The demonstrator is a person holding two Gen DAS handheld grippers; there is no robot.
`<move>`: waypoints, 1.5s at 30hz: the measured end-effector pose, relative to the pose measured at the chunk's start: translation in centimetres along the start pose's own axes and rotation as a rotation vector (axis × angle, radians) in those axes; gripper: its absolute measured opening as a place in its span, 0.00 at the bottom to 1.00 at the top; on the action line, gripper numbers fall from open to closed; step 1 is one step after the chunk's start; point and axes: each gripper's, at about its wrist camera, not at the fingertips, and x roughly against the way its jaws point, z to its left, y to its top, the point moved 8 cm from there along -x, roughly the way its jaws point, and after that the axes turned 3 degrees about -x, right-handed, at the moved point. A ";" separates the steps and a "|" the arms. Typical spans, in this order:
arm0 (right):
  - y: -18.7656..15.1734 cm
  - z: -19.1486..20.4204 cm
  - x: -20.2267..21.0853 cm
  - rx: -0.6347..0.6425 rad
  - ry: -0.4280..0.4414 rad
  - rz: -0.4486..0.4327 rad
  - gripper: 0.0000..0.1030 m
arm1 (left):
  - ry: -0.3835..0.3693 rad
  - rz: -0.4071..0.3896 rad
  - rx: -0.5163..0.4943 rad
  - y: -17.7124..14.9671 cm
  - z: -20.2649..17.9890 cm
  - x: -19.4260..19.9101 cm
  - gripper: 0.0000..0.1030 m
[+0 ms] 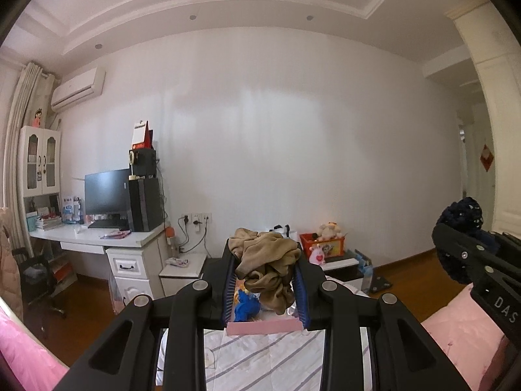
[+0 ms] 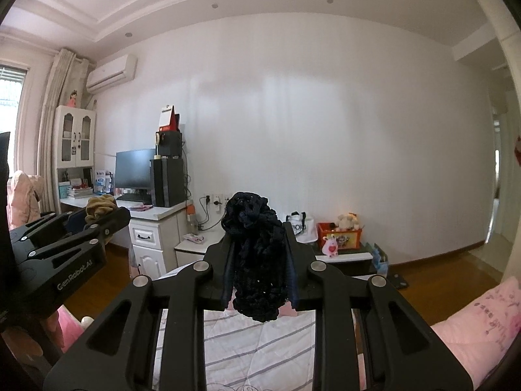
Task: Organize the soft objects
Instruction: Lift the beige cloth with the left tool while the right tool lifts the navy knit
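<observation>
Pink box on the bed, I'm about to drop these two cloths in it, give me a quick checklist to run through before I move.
1. Left gripper holds the tan cloth: ok, its jaws are shut on it.
2. Right gripper holds the dark knitted cloth: ok, clamped and hanging free.
3. Pink box in view: ok, just beyond the left gripper, on the striped bedding.
4. Room in the box: cannot tell; a blue item already lies inside and the tan cloth hides the rest.
5. Grippers clear of each other: ok, they are side by side and apart.
6. Tan cloth directly over the box: cannot tell from this angle.
</observation>
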 end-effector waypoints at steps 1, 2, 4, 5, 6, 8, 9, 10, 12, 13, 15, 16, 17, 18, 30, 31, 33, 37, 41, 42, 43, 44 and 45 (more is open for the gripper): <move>-0.1 -0.2 0.1 -0.002 0.002 -0.001 0.22 | 0.000 -0.003 -0.001 -0.2 0.0 0.3 0.28; -0.1 -0.2 0.1 -0.001 0.005 -0.001 0.22 | 0.000 -0.004 -0.002 -0.5 0.0 0.6 0.28; -0.3 -0.2 -0.1 0.000 0.006 0.001 0.22 | 0.004 -0.004 0.000 -1.1 0.2 1.2 0.28; -0.5 -0.4 0.1 -0.001 0.004 0.003 0.22 | 0.004 -0.003 0.001 -1.4 0.2 1.4 0.28; -0.5 -0.4 0.0 -0.002 0.004 0.005 0.22 | 0.005 -0.001 0.001 -1.5 0.1 1.4 0.28; -0.5 -0.3 0.0 0.000 0.002 0.007 0.22 | 0.006 0.002 0.001 -1.7 -0.1 1.6 0.28; -0.5 -0.1 -0.1 0.004 0.001 0.009 0.22 | 0.008 0.005 0.000 -1.9 -0.2 2.0 0.28; -0.6 0.0 -0.1 0.009 -0.001 0.012 0.22 | 0.010 0.009 0.001 -2.1 -0.2 2.0 0.28; -0.6 0.2 -0.3 0.011 0.000 0.016 0.22 | 0.009 0.016 0.004 -1.8 -0.4 1.5 0.28; -0.5 0.2 -0.4 0.012 -0.001 0.016 0.22 | 0.008 0.019 0.005 -1.8 -0.5 1.2 0.28; -0.7 0.5 -0.4 0.016 -0.003 0.019 0.22 | 0.007 0.026 0.005 -1.7 -0.6 0.7 0.28; -0.7 0.5 -0.5 0.015 -0.002 0.019 0.22 | 0.008 0.030 0.004 -1.5 -0.6 0.2 0.28; -0.8 0.5 -0.6 0.013 -0.001 0.021 0.22 | 0.009 0.034 0.004 -1.4 -0.6 -0.2 0.28; -0.8 0.5 -0.9 0.011 0.002 0.025 0.22 | 0.011 0.041 0.006 -1.3 -0.6 -0.7 0.28; -1.2 -0.7 -5.1 -0.006 0.001 0.077 0.22 | 0.012 0.105 0.006 1.9 -0.7 -7.4 0.28; -1.3 -0.7 -5.4 -0.007 0.000 0.081 0.22 | 0.011 0.113 0.005 2.1 -0.7 -8.3 0.28; -1.3 -1.1 -6.6 -0.008 0.000 0.093 0.23 | 0.010 0.129 0.000 2.4 -0.8 -9.9 0.28; -1.8 -2.0 -9.5 -0.022 0.004 0.126 0.23 | 0.006 0.169 -0.009 3.2 -1.5 -14.0 0.28; -3.0 -3.4 -12.9 -0.037 0.003 0.166 0.23 | -0.004 0.211 -0.010 4.3 -2.0 -19.1 0.28; -3.2 -3.7 -13.8 -0.041 0.004 0.178 0.23 | -0.006 0.223 -0.011 4.6 -2.1 -20.8 0.28; -3.6 -4.0 -14.8 -0.045 0.006 0.193 0.23 | -0.008 0.236 -0.011 4.6 -2.2 -22.2 0.28; -3.9 -4.3 -15.8 -0.048 0.007 0.207 0.23 | -0.010 0.247 -0.011 4.8 -1.9 -23.9 0.28; -4.5 -4.6 -17.1 -0.052 0.010 0.225 0.23 | -0.014 0.264 -0.011 4.8 -2.0 -25.7 0.28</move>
